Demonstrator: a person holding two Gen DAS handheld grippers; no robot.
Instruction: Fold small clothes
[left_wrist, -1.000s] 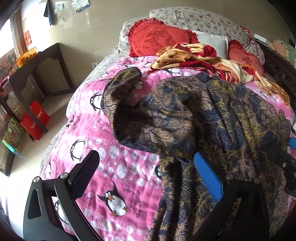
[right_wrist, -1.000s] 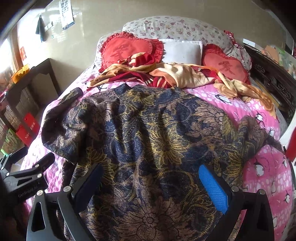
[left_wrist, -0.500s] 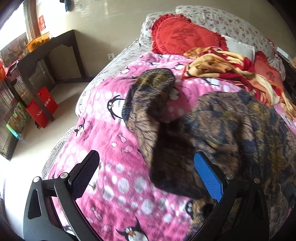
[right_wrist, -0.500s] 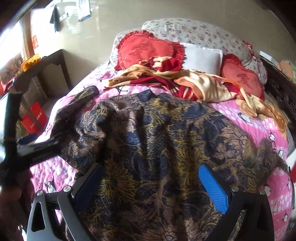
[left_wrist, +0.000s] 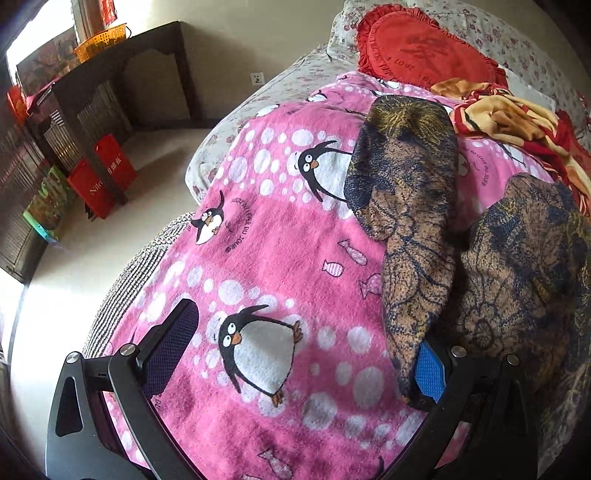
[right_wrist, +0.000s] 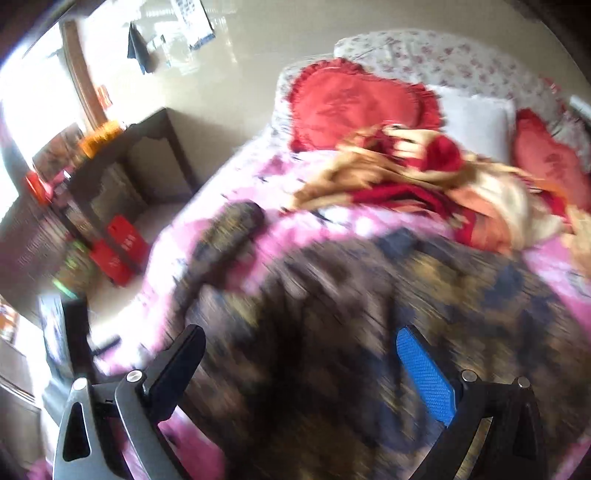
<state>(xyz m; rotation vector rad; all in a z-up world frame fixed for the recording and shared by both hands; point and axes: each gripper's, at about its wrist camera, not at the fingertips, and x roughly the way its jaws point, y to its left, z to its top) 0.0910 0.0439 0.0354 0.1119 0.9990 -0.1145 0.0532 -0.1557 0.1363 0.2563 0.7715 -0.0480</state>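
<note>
Left gripper (left_wrist: 303, 350): fingers spread wide over the pink penguin blanket (left_wrist: 280, 258); nothing between them; the blue pad (left_wrist: 428, 373) touches the tip of a sleeve (left_wrist: 410, 236)
Right gripper (right_wrist: 299, 369): jaws wide apart above the patterned shirt (right_wrist: 388, 332), gripping nothing; view blurred
Shirt: brown, navy and gold garment spread on the blanket; the sleeve lies out toward the bed's left edge
Bed head: crumpled red-and-tan cloth (left_wrist: 517, 114); heart-shaped red cushion (left_wrist: 424, 48)
Containers: orange basket (left_wrist: 101, 40) on the dark table (left_wrist: 122, 77), contents hidden; red bags (left_wrist: 101, 175) on the floor, contents not visible
</note>
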